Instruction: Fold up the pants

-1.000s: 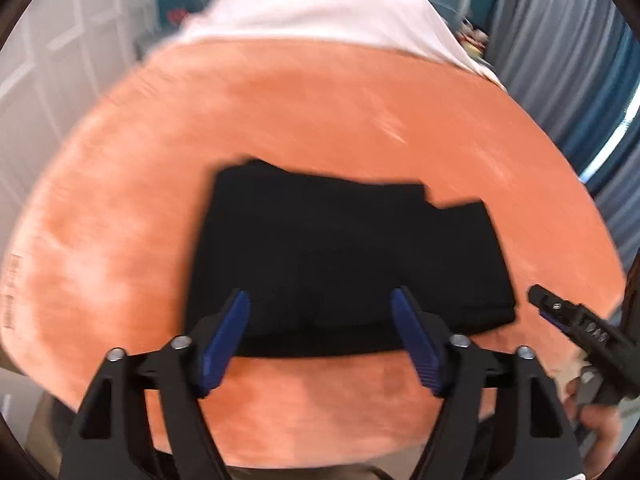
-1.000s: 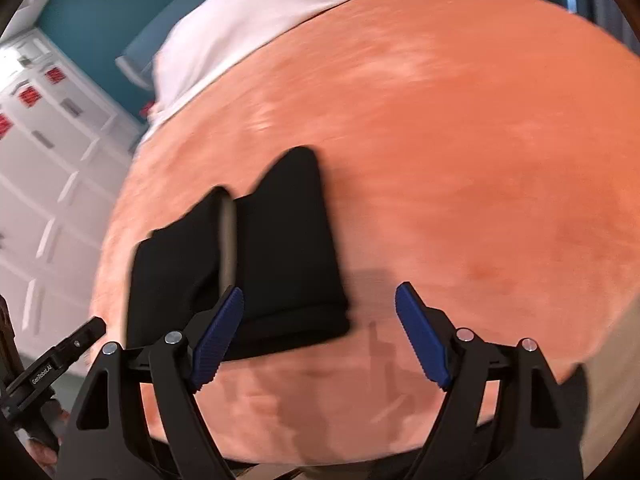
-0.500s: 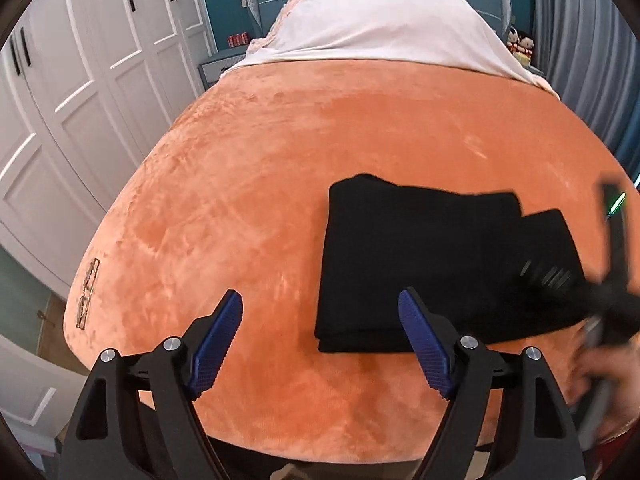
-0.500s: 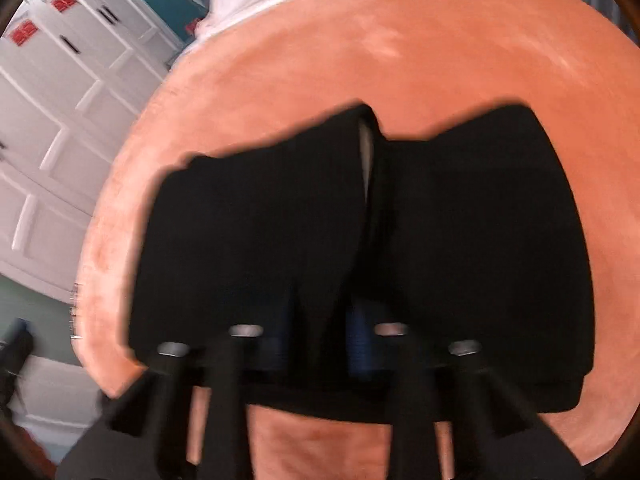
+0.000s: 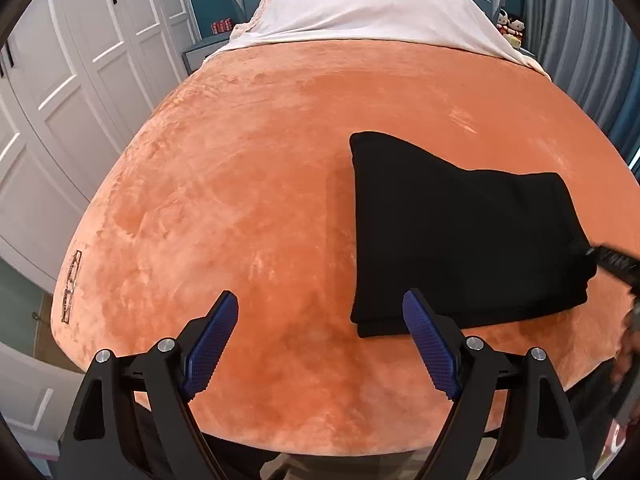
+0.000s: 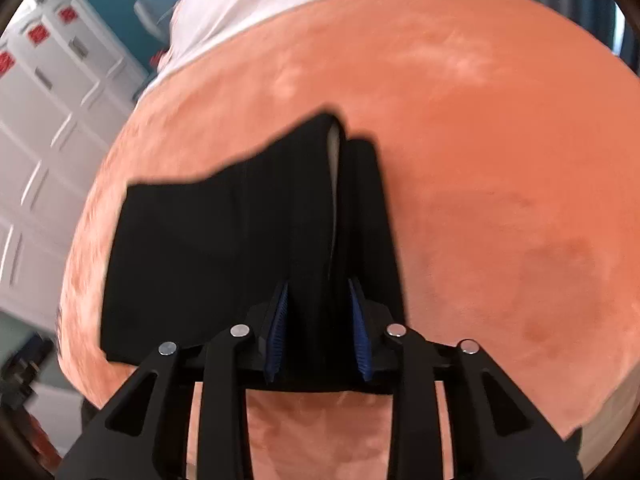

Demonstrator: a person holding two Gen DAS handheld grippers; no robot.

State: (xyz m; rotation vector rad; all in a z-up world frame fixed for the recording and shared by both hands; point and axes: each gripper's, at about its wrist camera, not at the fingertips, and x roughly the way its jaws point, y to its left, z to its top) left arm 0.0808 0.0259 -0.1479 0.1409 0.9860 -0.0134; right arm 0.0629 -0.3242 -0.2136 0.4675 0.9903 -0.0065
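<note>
The black pants (image 5: 460, 232) lie folded into a thick rectangle on the orange bed cover (image 5: 260, 184), right of centre in the left wrist view. My left gripper (image 5: 324, 344) is open and empty, hovering over bare cover just left of the pants' near corner. My right gripper (image 6: 320, 328) is shut on the near edge of the pants (image 6: 224, 248), with a raised fold of cloth pinched between its blue pads (image 6: 358, 332). Its dark tip also shows at the pants' right edge in the left wrist view (image 5: 612, 260).
A white sheet (image 5: 372, 4) covers the pillows at the head of the bed. White wardrobe doors (image 5: 60, 92) stand along the left. Grey curtains (image 5: 580, 28) hang at the right. The bed's near edge runs just below both grippers.
My right gripper moved in from the right and closed on the pants' edge. The left gripper drew back to the left, off the pants, still open.
</note>
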